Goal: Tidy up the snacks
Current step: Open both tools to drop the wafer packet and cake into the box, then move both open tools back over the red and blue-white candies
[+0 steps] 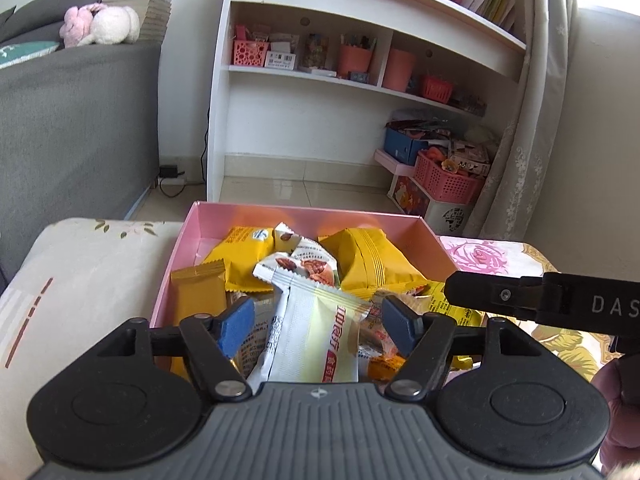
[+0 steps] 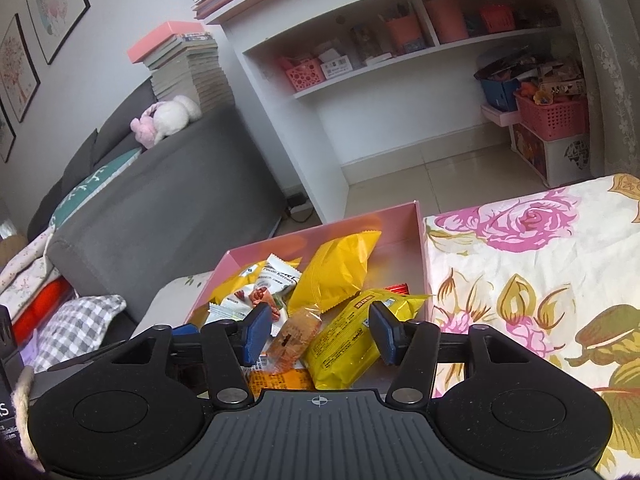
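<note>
1. Pink box (image 1: 192, 236) sits on a floral-cloth surface (image 2: 520, 280), full of snack packets; same box from the right wrist view (image 2: 400, 220)
2. Left gripper (image 1: 320, 320): fingers spread wide, blue pads either side of a white packet (image 1: 316, 332) with a red label; pads look clear of it, contact can't be confirmed
3. White packet lies on top of the pile, long axis pointing away from the camera, its near end hidden under the gripper body
4. Behind it: nut-print white packet (image 1: 308, 266), small orange-yellow packet (image 1: 198, 296) on the left, big yellow pouch (image 1: 368, 260) towards the back right
5. Right gripper (image 2: 316, 334): fingers also wide, holding nothing, over the near end of the box
6. Between its pads: clear-wrapped biscuit packet (image 2: 294, 338) and yellow packet (image 2: 352, 344), both lying in the box
7. Right gripper's black finger (image 1: 500, 294) enters the left wrist view from the right, above the box's right edge
8. Background: white shelf unit (image 1: 304, 120), grey sofa (image 1: 72, 128) with a plush toy (image 1: 100, 26)
</note>
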`<state>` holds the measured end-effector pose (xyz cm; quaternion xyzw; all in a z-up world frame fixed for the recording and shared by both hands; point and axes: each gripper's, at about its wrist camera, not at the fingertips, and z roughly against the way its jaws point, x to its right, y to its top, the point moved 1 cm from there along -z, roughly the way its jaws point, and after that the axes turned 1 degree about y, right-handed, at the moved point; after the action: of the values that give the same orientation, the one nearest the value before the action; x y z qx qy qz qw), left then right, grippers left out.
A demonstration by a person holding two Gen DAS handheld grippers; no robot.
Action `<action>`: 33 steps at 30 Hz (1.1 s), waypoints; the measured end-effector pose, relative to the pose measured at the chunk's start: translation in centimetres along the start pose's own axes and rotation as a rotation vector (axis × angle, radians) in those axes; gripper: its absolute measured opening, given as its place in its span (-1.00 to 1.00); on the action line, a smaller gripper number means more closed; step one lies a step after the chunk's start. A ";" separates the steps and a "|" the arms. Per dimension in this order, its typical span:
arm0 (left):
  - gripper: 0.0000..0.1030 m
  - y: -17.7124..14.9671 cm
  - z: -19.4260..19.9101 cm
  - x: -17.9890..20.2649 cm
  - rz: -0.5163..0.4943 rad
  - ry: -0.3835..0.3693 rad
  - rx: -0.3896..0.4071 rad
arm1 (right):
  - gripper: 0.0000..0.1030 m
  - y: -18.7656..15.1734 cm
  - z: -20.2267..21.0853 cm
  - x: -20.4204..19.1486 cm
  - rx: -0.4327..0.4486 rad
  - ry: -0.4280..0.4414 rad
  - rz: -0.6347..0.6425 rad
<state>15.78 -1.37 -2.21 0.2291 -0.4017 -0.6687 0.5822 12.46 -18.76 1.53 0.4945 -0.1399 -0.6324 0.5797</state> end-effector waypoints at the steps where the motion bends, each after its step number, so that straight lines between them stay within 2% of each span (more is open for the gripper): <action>1: 0.35 0.0 0.1 -0.1 0.005 -0.001 -0.008 | 0.20 0.0 0.1 -0.1 0.000 0.001 0.004; 5: 0.45 0.0 1.0 -0.3 -0.010 0.000 -0.013 | 0.32 -0.1 0.8 -0.7 -0.003 0.000 0.027; 11: 0.59 -0.1 2.6 -0.8 -0.040 -0.009 -0.017 | 0.35 -0.3 2.0 -1.1 0.001 -0.005 0.046; 23: 0.84 -1.8 4.4 -3.1 -0.114 0.048 -0.085 | 0.68 -2.4 2.9 -3.2 -0.041 -0.010 0.141; 28: 0.85 -2.5 4.8 -4.3 -0.160 0.082 -0.120 | 0.79 -3.6 3.2 -4.4 -0.054 -0.009 0.184; 33: 0.85 -3.4 5.2 -6.7 -0.190 0.118 -0.151 | 0.79 -5.2 2.7 -5.8 -0.088 -0.003 0.234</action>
<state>11.14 6.49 -3.07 0.2607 -0.2920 -0.7346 0.5542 6.31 -13.24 1.54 0.4480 -0.1696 -0.5666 0.6705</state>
